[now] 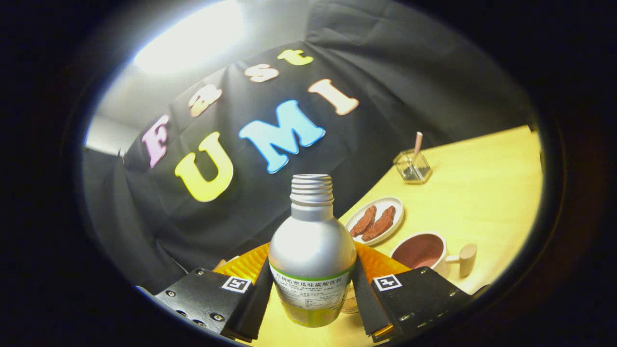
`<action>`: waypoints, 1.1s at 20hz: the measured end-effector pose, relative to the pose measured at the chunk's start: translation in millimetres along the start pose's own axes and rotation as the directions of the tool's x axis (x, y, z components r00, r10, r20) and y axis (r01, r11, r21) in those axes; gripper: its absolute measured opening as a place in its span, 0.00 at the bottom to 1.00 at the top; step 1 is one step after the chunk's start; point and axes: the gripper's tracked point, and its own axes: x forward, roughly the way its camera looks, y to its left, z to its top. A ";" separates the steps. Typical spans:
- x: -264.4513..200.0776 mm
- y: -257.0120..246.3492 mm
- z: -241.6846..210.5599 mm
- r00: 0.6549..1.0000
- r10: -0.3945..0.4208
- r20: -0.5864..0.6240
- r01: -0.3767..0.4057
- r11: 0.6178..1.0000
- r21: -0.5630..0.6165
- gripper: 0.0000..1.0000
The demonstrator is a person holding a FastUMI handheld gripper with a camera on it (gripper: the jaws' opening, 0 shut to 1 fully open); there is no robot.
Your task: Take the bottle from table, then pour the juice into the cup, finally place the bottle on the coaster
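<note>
Silver metal bottle with uncapped threaded neck and green-and-white label [312, 250] clamped between the jaws of the gripper [312, 294], both black fingers [258, 294] pressed against its lower body, bottle tilted slightly and raised above the yellow wooden bench [482, 193]. Just right of the bottle, a white cup with dark pink inside and wooden handle [422, 251]. Beyond the cup, an oval white plate with brown food pieces [376, 220]; farther beyond, a clear glass holder with a pink stick [412, 165]. Orange ribbed thing [246, 262] behind the bottle.
</note>
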 end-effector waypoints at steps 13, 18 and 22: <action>7.9 51.8 -18.2 1.000 0.009 -0.007 -0.011 0.859 -0.513 0.78; 10.6 58.9 -25.4 1.000 0.024 -0.011 -0.026 0.842 -0.538 0.78; 27.8 43.2 -26.7 1.000 0.002 0.016 0.007 0.819 -0.573 0.78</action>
